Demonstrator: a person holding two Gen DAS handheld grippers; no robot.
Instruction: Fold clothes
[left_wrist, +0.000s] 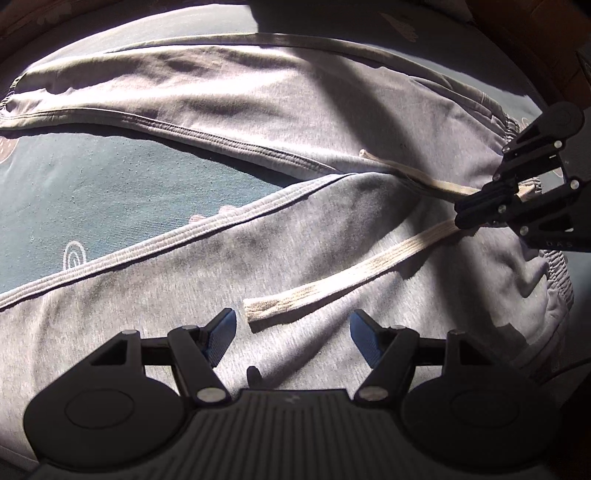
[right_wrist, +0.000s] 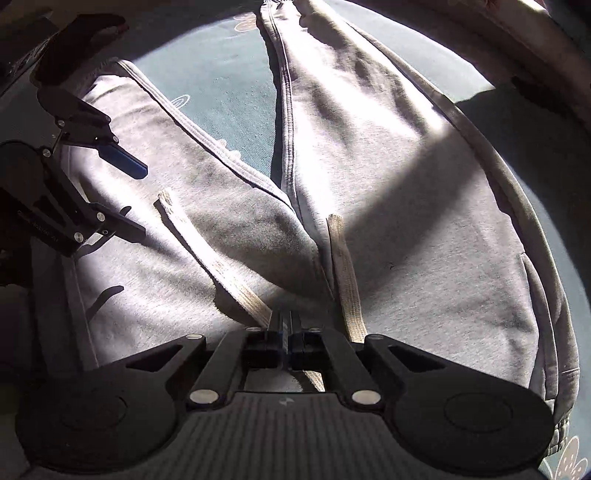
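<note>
Spread flat on a teal patterned bedsheet (left_wrist: 122, 184), the grey fleece sweatpants (left_wrist: 258, 107) lie with the legs splayed in a V; their long axis runs from the elasticated waistband (left_wrist: 554, 273) out to the cuffs. Two cream flat drawcords (left_wrist: 332, 288) trail from the waist across the crotch. The right gripper (right_wrist: 284, 325) is pressed together at the waistband centre where the cords emerge; whether it pinches cloth or cord I cannot tell. The left gripper (left_wrist: 291, 332) hovers spread above the nearer leg. Tucking the cords in first, then laying one leg onto the other, should give a clean fold.
</note>
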